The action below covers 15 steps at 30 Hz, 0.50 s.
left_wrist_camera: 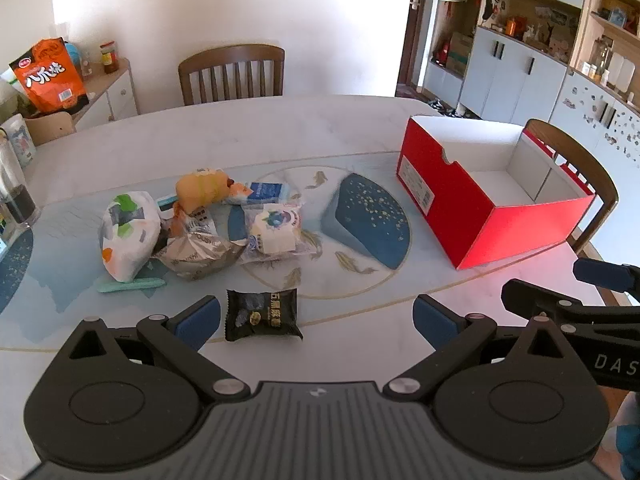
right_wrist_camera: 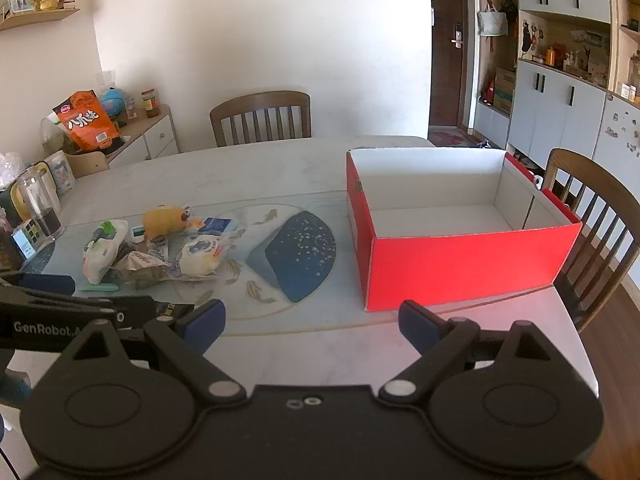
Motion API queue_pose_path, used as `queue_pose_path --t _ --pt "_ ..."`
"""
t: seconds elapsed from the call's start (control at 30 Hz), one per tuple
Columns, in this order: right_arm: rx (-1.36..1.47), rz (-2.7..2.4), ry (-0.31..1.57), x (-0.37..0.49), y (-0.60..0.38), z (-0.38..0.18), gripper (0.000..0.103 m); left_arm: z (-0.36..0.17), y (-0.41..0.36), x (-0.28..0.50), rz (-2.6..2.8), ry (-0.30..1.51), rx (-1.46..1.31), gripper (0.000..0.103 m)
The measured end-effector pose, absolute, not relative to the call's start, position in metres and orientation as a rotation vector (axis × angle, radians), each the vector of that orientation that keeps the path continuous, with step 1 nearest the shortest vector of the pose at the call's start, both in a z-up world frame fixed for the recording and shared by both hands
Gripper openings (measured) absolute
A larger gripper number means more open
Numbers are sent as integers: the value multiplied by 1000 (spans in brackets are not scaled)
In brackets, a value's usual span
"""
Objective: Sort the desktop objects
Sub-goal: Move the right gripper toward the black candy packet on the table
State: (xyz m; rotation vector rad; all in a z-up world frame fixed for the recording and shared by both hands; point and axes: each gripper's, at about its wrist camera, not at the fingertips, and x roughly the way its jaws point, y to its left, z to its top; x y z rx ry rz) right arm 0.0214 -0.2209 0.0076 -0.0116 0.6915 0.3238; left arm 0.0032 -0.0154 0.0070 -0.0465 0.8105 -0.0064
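The left hand-held gripper stands wide open and empty, with the black snack packet flat on the surface between its fingers, nearer the left one. A good pick likely means lowering squarely and closing across the packet's middle; the right hand-held gripper, also open and empty, faces the empty red box beyond.

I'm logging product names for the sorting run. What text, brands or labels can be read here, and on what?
"GenRobot.A", cut off: left gripper arm, seen from the right wrist.
"DAS", cut off: right gripper arm, seen from the left wrist.
Large white Chinese characters: orange snack bag; not surely readable.
Gold print: black packet; blurred.
White label: red box; too small.
Pile wrappers: unreadable.
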Motion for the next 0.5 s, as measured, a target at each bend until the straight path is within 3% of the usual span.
queue_pose_path --t 0.5 --pt "-21 384 688 20 -217 9 94 17 -5 4 31 733 -59 103"
